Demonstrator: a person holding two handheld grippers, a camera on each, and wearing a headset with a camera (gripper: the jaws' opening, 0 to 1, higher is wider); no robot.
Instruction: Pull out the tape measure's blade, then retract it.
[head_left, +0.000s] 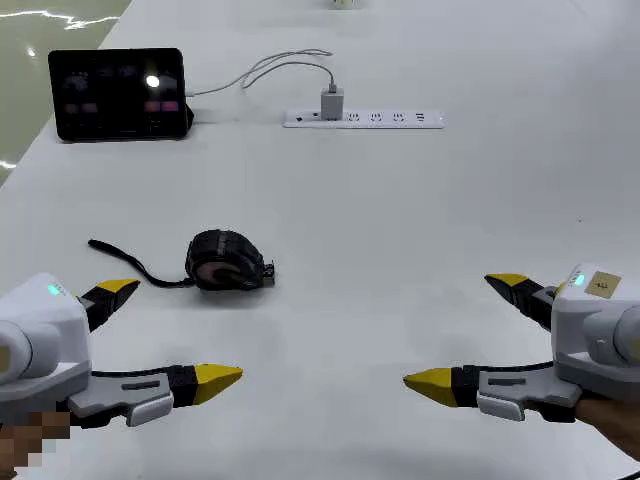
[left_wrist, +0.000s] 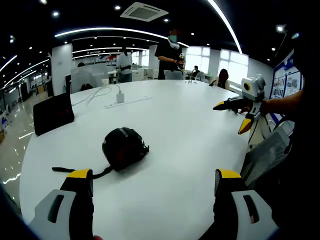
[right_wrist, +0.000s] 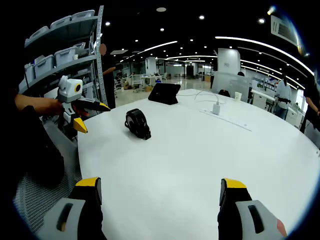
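Note:
A black tape measure (head_left: 227, 261) lies on the white table (head_left: 400, 220), its black wrist strap (head_left: 125, 260) trailing to the left. It lies a little ahead of my left gripper (head_left: 172, 332), which is open and empty at the near left edge. In the left gripper view the tape measure (left_wrist: 124, 148) rests just beyond the yellow-tipped fingers (left_wrist: 80, 176). My right gripper (head_left: 462, 330) stands open and empty at the near right, well away from the tape measure (right_wrist: 138, 122). Each gripper appears in the other's view: the right gripper (left_wrist: 235, 114) and the left gripper (right_wrist: 85, 116).
A dark tablet (head_left: 120, 93) stands at the far left. A white power strip (head_left: 364, 118) with a plugged charger (head_left: 332, 102) and white cable (head_left: 262, 70) lies at the back. People stand behind the table in the left gripper view.

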